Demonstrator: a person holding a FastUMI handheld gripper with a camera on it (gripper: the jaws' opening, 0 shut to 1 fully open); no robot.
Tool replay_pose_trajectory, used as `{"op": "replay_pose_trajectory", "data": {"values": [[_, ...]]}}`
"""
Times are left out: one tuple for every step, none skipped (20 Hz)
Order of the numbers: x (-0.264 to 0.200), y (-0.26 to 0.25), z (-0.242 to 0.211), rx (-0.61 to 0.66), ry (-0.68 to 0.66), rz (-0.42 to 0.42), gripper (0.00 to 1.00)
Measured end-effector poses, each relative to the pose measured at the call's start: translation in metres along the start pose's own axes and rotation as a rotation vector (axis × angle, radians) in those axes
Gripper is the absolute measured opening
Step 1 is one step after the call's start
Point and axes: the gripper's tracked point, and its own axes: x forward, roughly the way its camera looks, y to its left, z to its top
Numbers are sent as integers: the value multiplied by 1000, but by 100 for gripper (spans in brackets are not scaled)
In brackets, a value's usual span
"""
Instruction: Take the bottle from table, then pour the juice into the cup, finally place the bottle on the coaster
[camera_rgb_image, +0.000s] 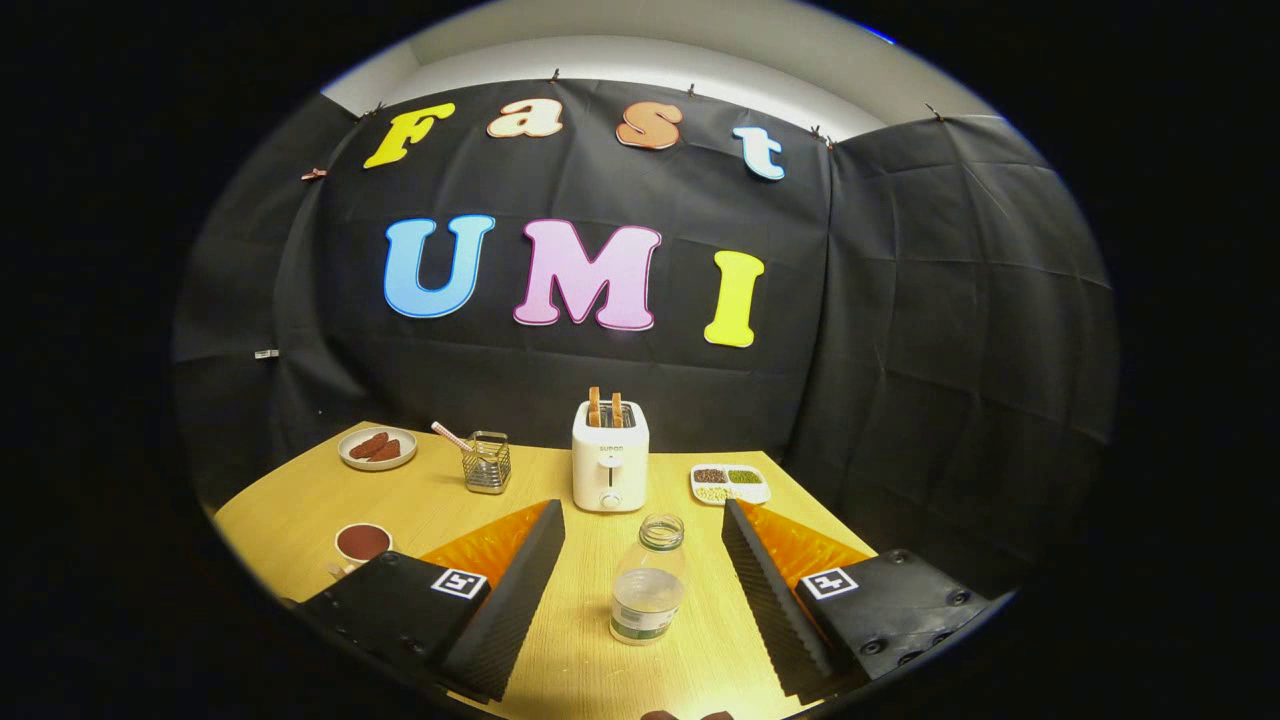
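Observation:
A clear plastic bottle (649, 580) stands upright on the wooden table (300, 520), uncapped, with a little liquid low in it. It sits between my two fingers, touching neither. My gripper (643, 520) is open wide, one finger on each side of the bottle. A cup (361, 545) with a dark inside stands to the left, just beyond the left finger. At the near table edge, below the bottle, a dark brown rim (686, 715) peeks in; I cannot tell what it is.
A white toaster (610, 455) with two slices in it stands straight beyond the bottle. Left of it are a wire holder (487, 462) with a straw and a plate (377, 448) of brown food. A divided dish (730, 484) of beans lies to the right.

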Motion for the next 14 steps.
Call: {"op": "replay_pose_trajectory", "data": {"values": [[4, -1, -5, 9, 9, 5, 98], [8, 0, -9, 20, 14, 16, 98], [12, 0, -14, 28, 17, 21, 98], [18, -2, -19, 33, 20, 19, 98], [23, -4, -25, 38, 25, 16, 98], [28, -7, -31, 46, 33, 13, 98], [32, -8, -37, 57, 39, 11, 98], [36, -10, -42, 66, 46, 9, 98], [40, -13, -50, 75, 55, 4, 98], [43, -14, -57, 86, 64, 8, 98], [45, -13, -63, 97, 73, 13, 98], [47, -12, -69, 106, 80, 18, 98], [50, -11, -76, 113, 90, 26, 98], [51, -10, -82, 121, 95, 36, 98]]}}
